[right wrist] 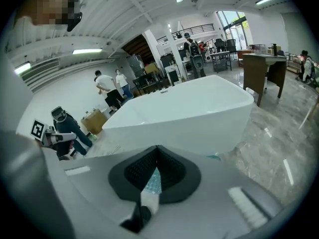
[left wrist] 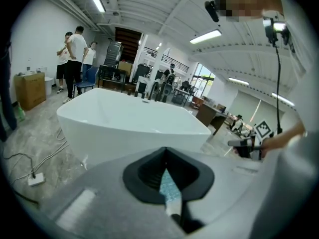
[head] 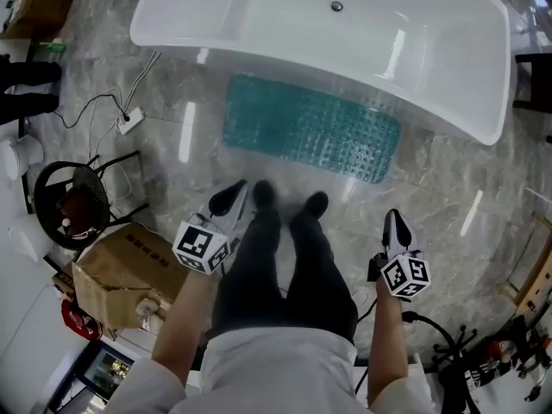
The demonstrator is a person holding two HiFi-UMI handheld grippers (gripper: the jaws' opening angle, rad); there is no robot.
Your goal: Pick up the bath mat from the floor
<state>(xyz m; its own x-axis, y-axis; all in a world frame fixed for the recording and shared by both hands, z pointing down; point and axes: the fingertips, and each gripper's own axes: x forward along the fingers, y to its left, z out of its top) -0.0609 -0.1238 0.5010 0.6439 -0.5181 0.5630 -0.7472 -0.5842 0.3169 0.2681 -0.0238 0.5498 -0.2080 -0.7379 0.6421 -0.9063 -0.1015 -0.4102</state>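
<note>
A teal bubbled bath mat (head: 310, 128) lies flat on the marble floor, right against the white bathtub (head: 328, 33). My left gripper (head: 229, 199) hangs by the person's left leg, well short of the mat, its jaws shut with nothing held. My right gripper (head: 396, 224) hovers by the right leg, also shut and empty. In the left gripper view the left gripper (left wrist: 166, 159) points at the bathtub (left wrist: 134, 121), with a sliver of mat (left wrist: 168, 187) showing through its jaw slot. The right gripper (right wrist: 156, 156) likewise faces the bathtub (right wrist: 189, 113), a strip of mat (right wrist: 152, 181) visible.
A cardboard box (head: 125, 274) and a black round stool (head: 71, 201) stand at the left. A white power strip (head: 130, 121) with cables lies on the floor near the tub's left end. The person's black shoes (head: 289, 201) stand just before the mat. People (left wrist: 75, 56) stand far behind the tub.
</note>
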